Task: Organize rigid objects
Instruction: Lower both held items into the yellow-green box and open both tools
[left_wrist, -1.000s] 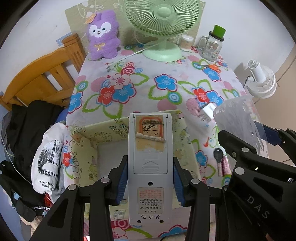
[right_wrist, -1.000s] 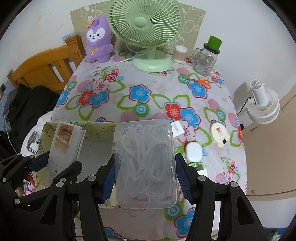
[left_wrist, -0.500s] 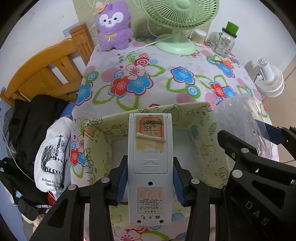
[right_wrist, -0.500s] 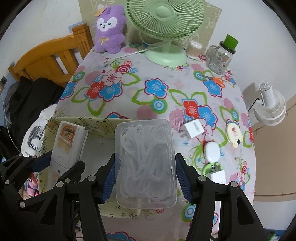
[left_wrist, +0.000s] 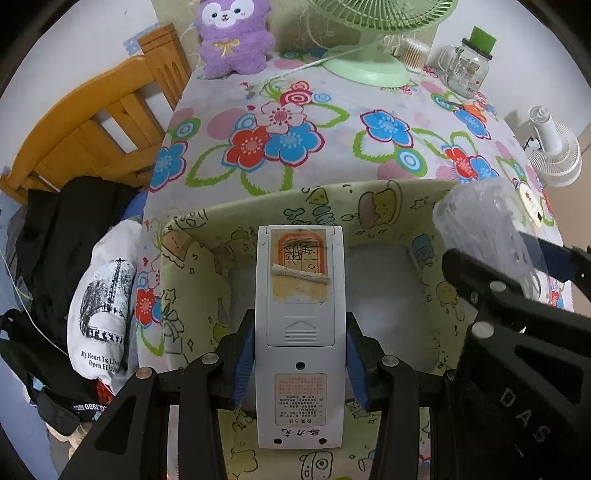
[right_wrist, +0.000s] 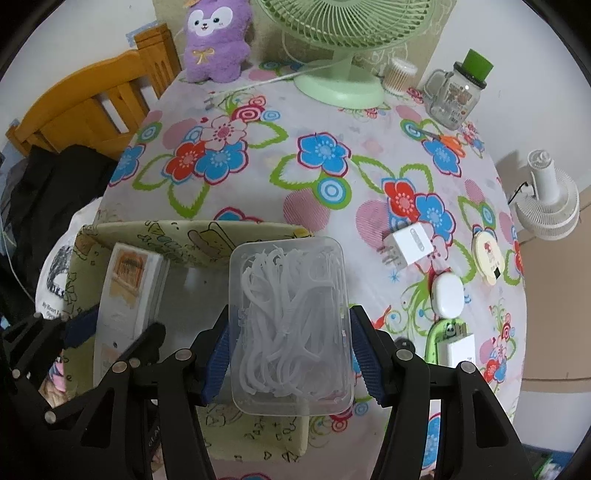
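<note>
left wrist view: left gripper (left_wrist: 300, 363) jaws closed on the grey remote (left_wrist: 300, 332), held back-side up at 6 o'clock, poised over the open fabric bin (left_wrist: 373, 206). bin's pale floor shows on either side of the remote. right gripper (left_wrist: 517, 302) crowds in at 3 o'clock with the clear floss-pick box (left_wrist: 476, 225).

right wrist view: right gripper (right_wrist: 290, 354) jaws closed on the floss-pick box (right_wrist: 290, 321), which hangs over the bin's right wall (right_wrist: 192, 236). remote (right_wrist: 125, 288) at 9 o'clock, inside the bin's outline. white charger (right_wrist: 408, 245) and white oval case (right_wrist: 448, 295) lie on the table (right_wrist: 332, 166) at 3 o'clock, apart from the bin.

judgement: lower the remote flat first, release only once it's near the floor; shift the box toward 9 o'clock so it clears the wall, keeping the two grippers from colliding.
</note>
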